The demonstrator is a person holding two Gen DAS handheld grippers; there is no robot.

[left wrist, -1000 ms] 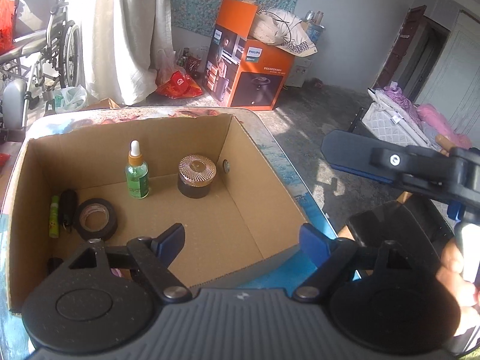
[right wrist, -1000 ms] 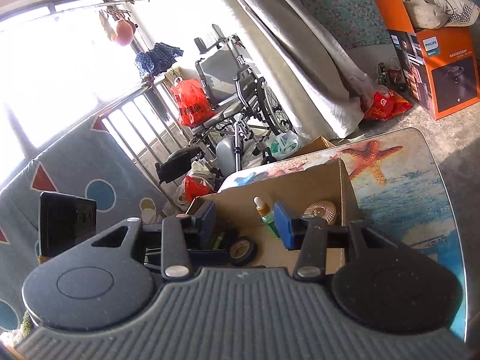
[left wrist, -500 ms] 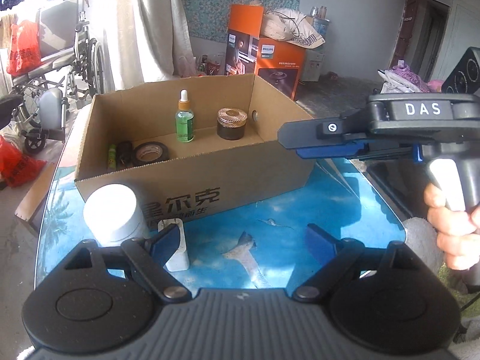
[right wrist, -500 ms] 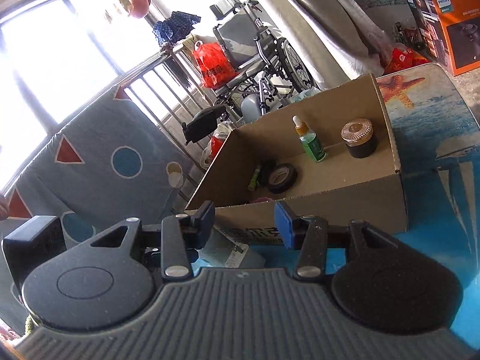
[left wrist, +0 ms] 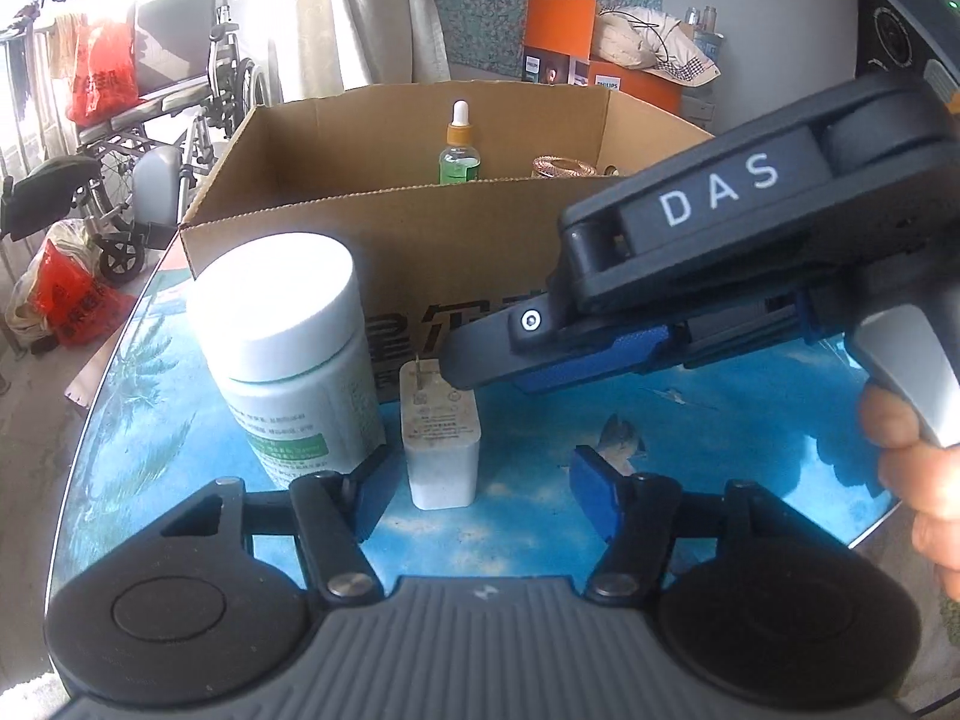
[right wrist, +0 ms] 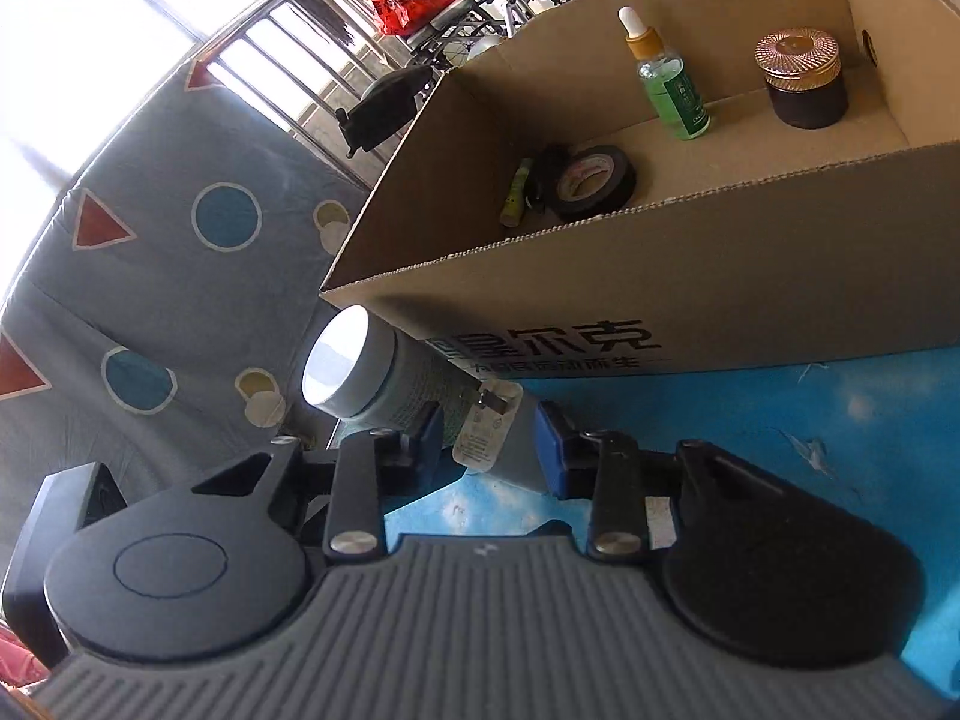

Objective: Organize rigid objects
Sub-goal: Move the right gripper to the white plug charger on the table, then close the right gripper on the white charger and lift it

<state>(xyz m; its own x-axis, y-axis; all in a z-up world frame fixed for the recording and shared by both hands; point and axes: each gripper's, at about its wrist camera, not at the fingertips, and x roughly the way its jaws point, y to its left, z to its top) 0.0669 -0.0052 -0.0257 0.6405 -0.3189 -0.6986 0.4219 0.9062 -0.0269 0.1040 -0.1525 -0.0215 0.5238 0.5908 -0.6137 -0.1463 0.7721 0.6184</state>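
Observation:
A white charger plug (left wrist: 441, 438) stands on the blue table beside a white-capped bottle (left wrist: 282, 354), both just in front of the cardboard box (left wrist: 420, 228). My right gripper (right wrist: 489, 444) straddles the charger (right wrist: 483, 420) and its jaws are closing. The right pad looks against the charger, and a thin gap shows at the left pad. My left gripper (left wrist: 480, 492) hangs low over the table with its jaws closing too. The charger sits between its fingers, near the left one, untouched. In the left wrist view the right gripper (left wrist: 480, 363) reaches in from the right.
Inside the box (right wrist: 720, 276) are a green dropper bottle (right wrist: 672, 90), a gold-lidded jar (right wrist: 801, 78), a black tape roll (right wrist: 591, 180) and a green tube (right wrist: 516, 192). The table (left wrist: 720, 432) edge curves at left. A wheelchair (left wrist: 168, 120) stands beyond.
Both grippers came down from above the box to the table in front of it. The right gripper moved around the charger, and both sets of jaws have narrowed.

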